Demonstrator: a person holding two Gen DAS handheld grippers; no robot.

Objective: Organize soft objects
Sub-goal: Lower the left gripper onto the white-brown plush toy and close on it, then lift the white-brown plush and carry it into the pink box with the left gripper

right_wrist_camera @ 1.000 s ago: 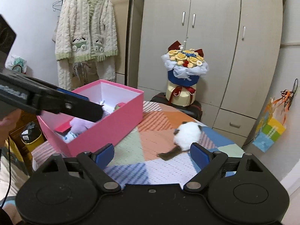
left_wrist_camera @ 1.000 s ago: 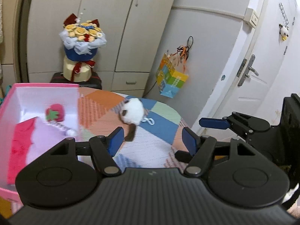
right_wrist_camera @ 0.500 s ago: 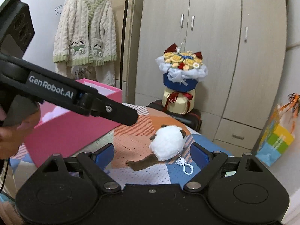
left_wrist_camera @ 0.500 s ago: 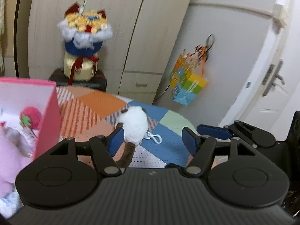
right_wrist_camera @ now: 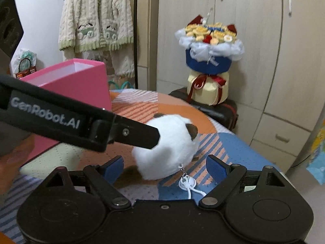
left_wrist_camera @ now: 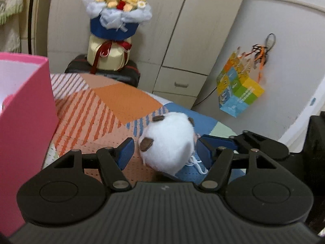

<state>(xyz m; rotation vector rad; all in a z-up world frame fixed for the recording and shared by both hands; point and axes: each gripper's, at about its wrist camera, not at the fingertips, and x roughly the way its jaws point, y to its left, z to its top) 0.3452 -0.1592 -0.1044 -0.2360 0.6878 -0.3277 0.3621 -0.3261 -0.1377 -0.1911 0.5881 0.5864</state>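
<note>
A white plush ball [left_wrist_camera: 168,142] with brown ears and a white key clip [right_wrist_camera: 186,183] lies on the patchwork table cloth [left_wrist_camera: 113,109]. My left gripper [left_wrist_camera: 165,148] straddles the plush ball. Its jaws are closing, and a thin gap still shows between each blue pad and the plush. My right gripper [right_wrist_camera: 164,167] is open, with the plush ball [right_wrist_camera: 168,152] just ahead of its pads. One finger of my left gripper [right_wrist_camera: 130,132] crosses the right wrist view and touches the plush. The pink box [left_wrist_camera: 26,111] stands to the left.
A flower bouquet [left_wrist_camera: 115,20] sits on a black case [left_wrist_camera: 105,71] behind the table, in front of wardrobe doors. A colourful paper bag [left_wrist_camera: 237,89] hangs on the right wall. A cream cardigan [right_wrist_camera: 95,22] hangs behind the box. A person's hand [right_wrist_camera: 12,162] is at the left.
Both grippers came down and forward toward the plush ball. It now sits between the left gripper's fingers, which have narrowed a little. The pink box has slid to the left of both views.
</note>
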